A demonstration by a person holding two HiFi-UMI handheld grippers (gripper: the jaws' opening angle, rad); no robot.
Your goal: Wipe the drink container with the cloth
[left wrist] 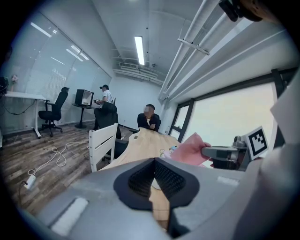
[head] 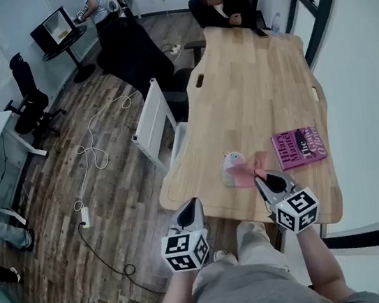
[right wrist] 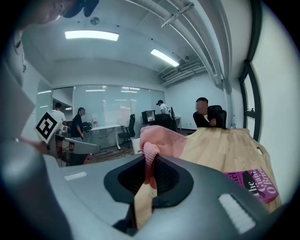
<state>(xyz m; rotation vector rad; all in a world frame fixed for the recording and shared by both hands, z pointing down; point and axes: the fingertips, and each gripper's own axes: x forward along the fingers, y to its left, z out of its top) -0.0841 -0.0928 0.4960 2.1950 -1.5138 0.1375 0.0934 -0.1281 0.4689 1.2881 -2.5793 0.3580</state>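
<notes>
With the right gripper [head: 271,179] pinching the cloth [head: 252,172] and the left gripper [head: 189,209] clenched empty, wiping could topple the unbraced drink container [head: 233,165] near the tabletop's [head: 257,87] near edge.

- I see the drink container [head: 233,166] standing on the table [head: 256,81], close to its near edge.
- The cloth [head: 255,173] is just right of it, pinched between my right gripper's [head: 273,181] jaws.
- A book [head: 299,146] lies farther right.
- My left gripper [head: 188,211] hangs by the table's near-left corner.
- A chair [head: 150,121] stands left of the table.
</notes>
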